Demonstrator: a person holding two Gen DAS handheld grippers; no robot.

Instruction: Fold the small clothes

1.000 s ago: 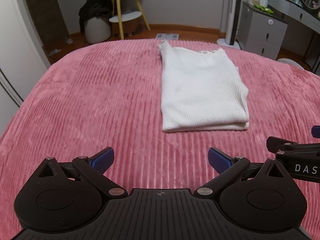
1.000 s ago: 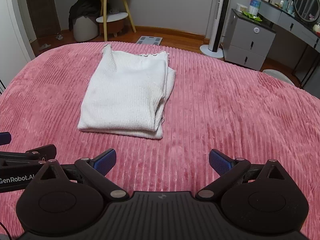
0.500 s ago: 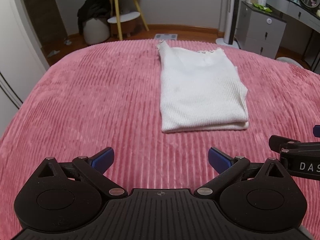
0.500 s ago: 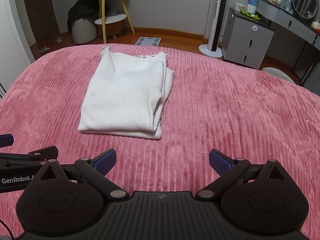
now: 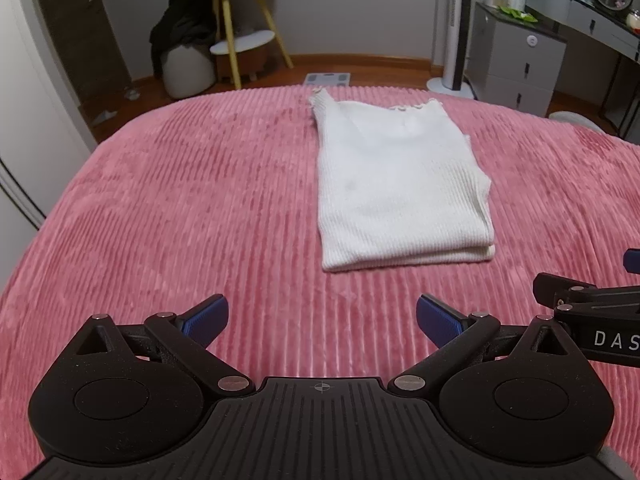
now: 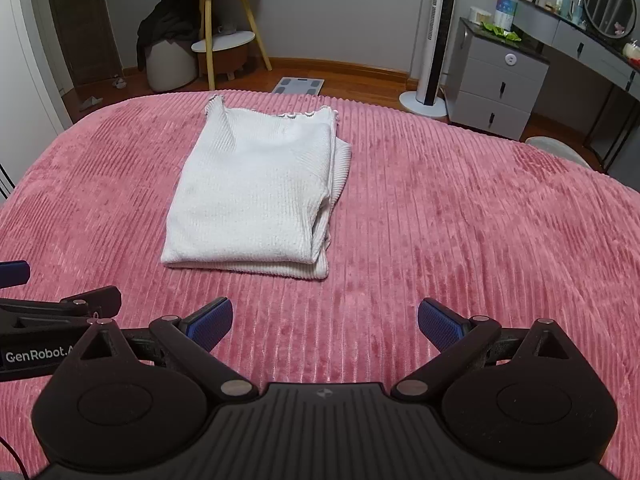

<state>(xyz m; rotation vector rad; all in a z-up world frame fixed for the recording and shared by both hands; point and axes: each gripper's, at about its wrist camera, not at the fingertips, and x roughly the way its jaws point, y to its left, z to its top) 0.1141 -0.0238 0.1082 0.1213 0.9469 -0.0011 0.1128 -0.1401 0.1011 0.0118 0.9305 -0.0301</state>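
Right wrist view: folded top [image 6: 256, 196] on pink bedspread [image 6: 460, 232], round mirror [image 6: 610, 4] behind; left view crops it. Both grippers [image 5: 322, 314] [image 6: 325, 316] spread, empty.

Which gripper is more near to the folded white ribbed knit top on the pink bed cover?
Neither clearly. The left gripper sits before the folded white ribbed knit top's near-left corner, the right gripper before its near-right corner. Both are open and apart from it.

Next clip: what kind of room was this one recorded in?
Most likely a home bedroom. The white folded top lies on a bed with a pink ribbed blanket, a grey dressing table with a round mirror stands by the wall, and a bathroom scale sits on the wooden floor.
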